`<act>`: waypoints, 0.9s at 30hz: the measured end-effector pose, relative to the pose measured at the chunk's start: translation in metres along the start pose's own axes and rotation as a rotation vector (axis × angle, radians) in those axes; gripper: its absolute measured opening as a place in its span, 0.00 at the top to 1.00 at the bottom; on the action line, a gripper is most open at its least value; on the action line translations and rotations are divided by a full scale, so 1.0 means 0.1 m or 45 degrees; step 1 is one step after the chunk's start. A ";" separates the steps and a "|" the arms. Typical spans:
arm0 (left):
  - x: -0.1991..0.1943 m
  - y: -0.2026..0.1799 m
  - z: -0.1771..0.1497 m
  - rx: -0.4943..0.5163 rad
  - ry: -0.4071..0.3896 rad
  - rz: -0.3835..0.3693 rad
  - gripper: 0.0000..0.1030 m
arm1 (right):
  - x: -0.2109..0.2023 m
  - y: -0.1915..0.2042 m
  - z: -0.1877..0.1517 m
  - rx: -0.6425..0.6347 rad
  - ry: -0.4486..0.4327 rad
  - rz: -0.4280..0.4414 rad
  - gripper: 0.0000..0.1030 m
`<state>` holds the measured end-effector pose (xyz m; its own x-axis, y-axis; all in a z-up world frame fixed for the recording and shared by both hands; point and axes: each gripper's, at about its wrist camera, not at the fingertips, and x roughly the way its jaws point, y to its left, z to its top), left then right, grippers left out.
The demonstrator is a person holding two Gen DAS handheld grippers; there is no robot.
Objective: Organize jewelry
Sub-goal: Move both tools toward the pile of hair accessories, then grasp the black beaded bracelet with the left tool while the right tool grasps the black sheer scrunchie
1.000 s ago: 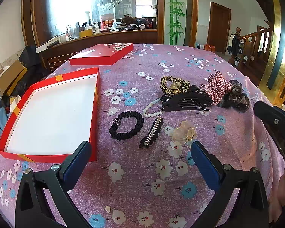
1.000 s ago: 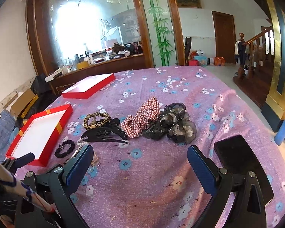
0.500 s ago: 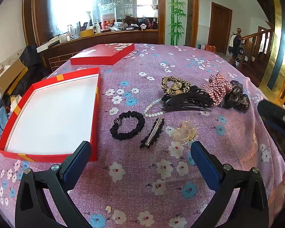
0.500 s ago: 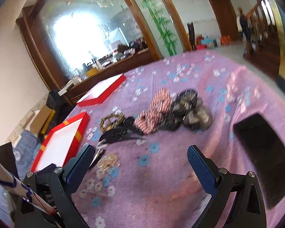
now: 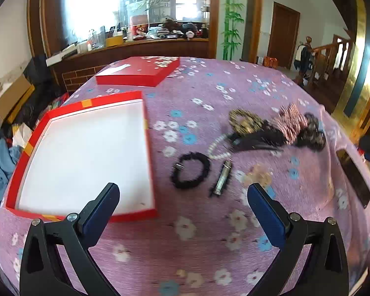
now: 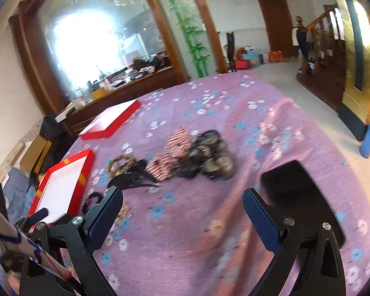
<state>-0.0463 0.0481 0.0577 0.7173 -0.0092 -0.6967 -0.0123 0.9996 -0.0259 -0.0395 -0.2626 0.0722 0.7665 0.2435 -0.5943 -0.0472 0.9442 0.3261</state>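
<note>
An open red box with a white floor [image 5: 86, 153] lies at the left of the purple flowered table; it also shows in the right wrist view [image 6: 61, 185]. To its right lie a black scrunchie [image 5: 190, 170], a black-and-silver clip [image 5: 222, 177], a pearl string [image 5: 218, 145], a leopard scrunchie [image 5: 245, 120], a black claw clip [image 5: 256, 140], a plaid scrunchie [image 6: 171, 155] and dark hair pieces [image 6: 209, 157]. My left gripper [image 5: 183, 204] is open and empty above the near table edge. My right gripper [image 6: 182, 209] is open and empty, short of the pile.
The red box lid [image 5: 138, 71] lies at the far side of the table. A black phone [image 6: 301, 197] lies near the right gripper and shows at the right in the left wrist view [image 5: 352, 175]. A wooden counter [image 5: 135, 49] stands behind the table.
The left gripper has risen and pulled back, so the box and items look farther away. The right gripper has swung and tilted; its view is blurred. Both stay open.
</note>
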 end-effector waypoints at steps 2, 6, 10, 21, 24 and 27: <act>-0.05 0.12 0.06 -0.015 0.003 -0.013 0.06 | -0.04 -0.09 0.03 0.024 -0.012 -0.012 0.03; -0.05 0.27 0.15 -0.043 0.056 -0.079 0.36 | -0.02 -0.20 0.01 0.073 -0.006 -0.018 0.03; 0.07 0.31 0.25 -0.086 0.172 -0.214 0.44 | 0.05 -0.19 -0.03 0.069 0.041 0.004 0.03; 0.85 0.02 0.53 0.071 0.425 -0.159 0.66 | 0.03 -0.05 -0.09 -0.002 0.063 0.013 0.03; 1.07 0.01 0.50 0.076 0.484 -0.120 0.67 | 0.01 -0.08 -0.09 0.001 0.060 -0.003 0.03; 1.18 -0.02 0.49 0.097 0.493 -0.095 0.70 | 0.00 -0.11 -0.06 0.003 0.059 -0.026 0.03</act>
<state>0.0724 0.0459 0.0103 0.3983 -0.0768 -0.9140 0.0923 0.9948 -0.0433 -0.0424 -0.2719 0.0641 0.7369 0.2344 -0.6341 -0.0302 0.9485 0.3155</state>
